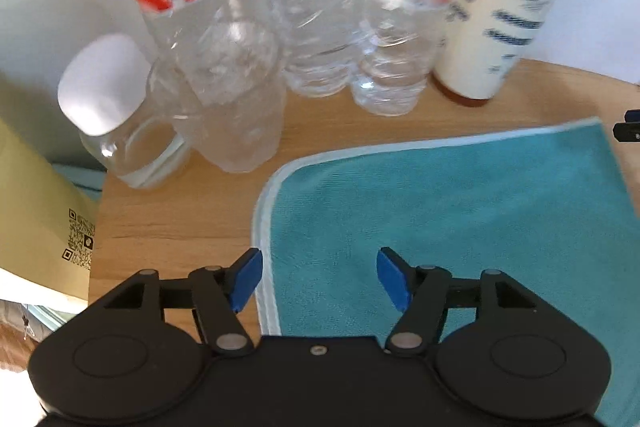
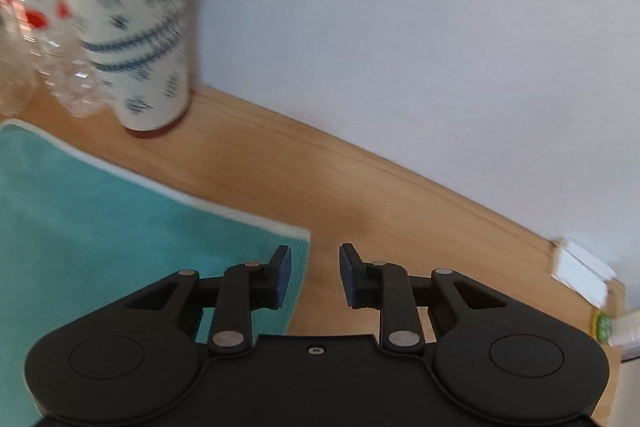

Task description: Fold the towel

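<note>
Both my grippers hang over the flat towel, holding nothing.

My left gripper (image 1: 319,277) has its fingers spread wide above the towel's (image 1: 460,211) left edge; my right gripper (image 2: 315,277) is parted too, straddling the towel's (image 2: 120,227) far right corner. The teal towel lies flat on the wooden table (image 2: 380,195), near the clear bottles (image 1: 320,27) and a paper cup (image 2: 140,39) by the wall.

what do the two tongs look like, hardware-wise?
Both match: left tongs and right tongs have a matte black body with two round housings, black linkage arms on silver pivot pins, a small centre screw, and blue flat finger pads. No cables, markings, hands or sleeves in view.
</note>
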`<state>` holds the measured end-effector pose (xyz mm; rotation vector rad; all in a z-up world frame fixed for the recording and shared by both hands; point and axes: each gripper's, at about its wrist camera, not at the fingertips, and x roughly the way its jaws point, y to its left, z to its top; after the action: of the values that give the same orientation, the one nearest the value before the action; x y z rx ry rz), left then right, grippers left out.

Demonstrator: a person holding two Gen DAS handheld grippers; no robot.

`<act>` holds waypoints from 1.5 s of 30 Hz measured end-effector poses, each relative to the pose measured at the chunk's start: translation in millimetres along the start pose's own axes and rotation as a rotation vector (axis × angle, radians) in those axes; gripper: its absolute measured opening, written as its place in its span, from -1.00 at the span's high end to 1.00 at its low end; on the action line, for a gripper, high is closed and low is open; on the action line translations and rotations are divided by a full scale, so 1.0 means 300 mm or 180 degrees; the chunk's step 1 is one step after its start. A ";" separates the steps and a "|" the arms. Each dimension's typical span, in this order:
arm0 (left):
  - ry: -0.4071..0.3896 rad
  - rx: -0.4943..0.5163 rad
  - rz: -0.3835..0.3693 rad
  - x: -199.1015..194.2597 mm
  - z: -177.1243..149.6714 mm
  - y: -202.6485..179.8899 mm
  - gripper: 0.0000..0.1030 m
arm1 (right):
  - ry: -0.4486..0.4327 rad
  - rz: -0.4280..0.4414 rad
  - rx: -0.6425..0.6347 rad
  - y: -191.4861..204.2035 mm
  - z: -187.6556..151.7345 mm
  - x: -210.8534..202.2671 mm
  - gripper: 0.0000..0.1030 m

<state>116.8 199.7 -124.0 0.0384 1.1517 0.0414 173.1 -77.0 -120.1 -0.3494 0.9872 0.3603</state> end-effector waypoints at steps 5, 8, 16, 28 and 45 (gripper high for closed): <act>0.0187 0.0439 -0.0087 -0.073 -0.117 -0.094 -0.27 | 0.0072 0.0717 -0.0275 0.140 -0.193 -0.201 0.42; 0.0361 0.0594 -0.0062 -0.074 -0.194 -0.134 -0.27 | 0.0249 0.1202 -0.0422 0.288 -0.354 -0.285 0.47; 0.0671 0.0660 0.0043 -0.106 -0.353 -0.154 -0.34 | 0.0507 0.1646 -0.0530 0.493 -0.508 -0.330 0.54; 0.0681 0.0591 -0.0012 -0.106 -0.427 -0.113 -0.52 | 0.0539 0.1250 -0.1190 0.654 -0.544 -0.284 0.61; 0.0701 0.0667 -0.0017 -0.097 -0.433 -0.081 -0.76 | 0.0703 0.1314 -0.0964 0.646 -0.548 -0.323 0.87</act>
<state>-13.5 175.2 -151.5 0.2214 1.3728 -0.0819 -83.9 8.9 -143.9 -0.4660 1.2255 0.8659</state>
